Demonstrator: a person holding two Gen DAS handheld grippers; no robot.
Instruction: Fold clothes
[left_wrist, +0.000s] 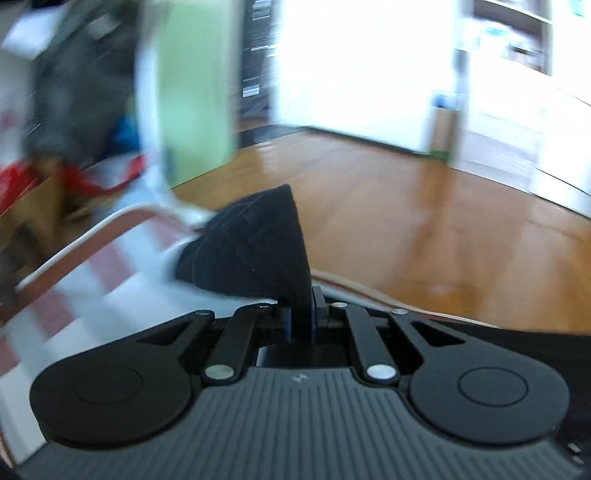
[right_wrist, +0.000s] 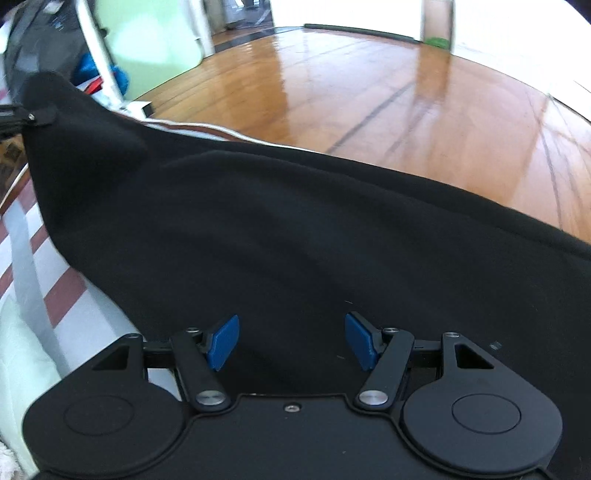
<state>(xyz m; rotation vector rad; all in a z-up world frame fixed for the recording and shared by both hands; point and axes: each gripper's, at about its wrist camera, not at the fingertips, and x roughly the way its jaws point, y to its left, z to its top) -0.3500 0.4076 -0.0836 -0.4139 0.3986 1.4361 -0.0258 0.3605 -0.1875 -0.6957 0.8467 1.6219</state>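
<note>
Your left gripper (left_wrist: 302, 314) is clenched on a bunched fold of the black garment (left_wrist: 255, 243): in the left wrist view the cloth rises out from between the two pads in a peaked wad, tilted toward the upper left of the frame. That view is smeared by blur, so all you get beside the wad is the red-and-white striped cover (left_wrist: 74, 295) under it, the wooden floor (left_wrist: 406, 221) beyond, and a pale green panel (left_wrist: 195, 92) at the left.

Your right wrist view gives what the left one hides: the garment (right_wrist: 295, 221) spread wide, covering most of the frame. Its long axis runs from the upper left corner down to the right edge, and the far edge forms a slanted line against the floor (right_wrist: 369, 92). At the upper left the cloth is drawn up into a raised corner, where a bit of your left gripper (right_wrist: 33, 116) shows at the frame edge, pinching it. Your right gripper (right_wrist: 291, 341) is released, blue pads (right_wrist: 223, 341) standing well apart, with the black cloth lying below and ahead of them; nothing is pressed between them. Whether the pads touch the cloth you cannot tell.

The striped cover (right_wrist: 55, 288) shows at the left of this view, with the garment lying over it. No container can be made out clearly; the clutter at the upper left is too blurred to name
</note>
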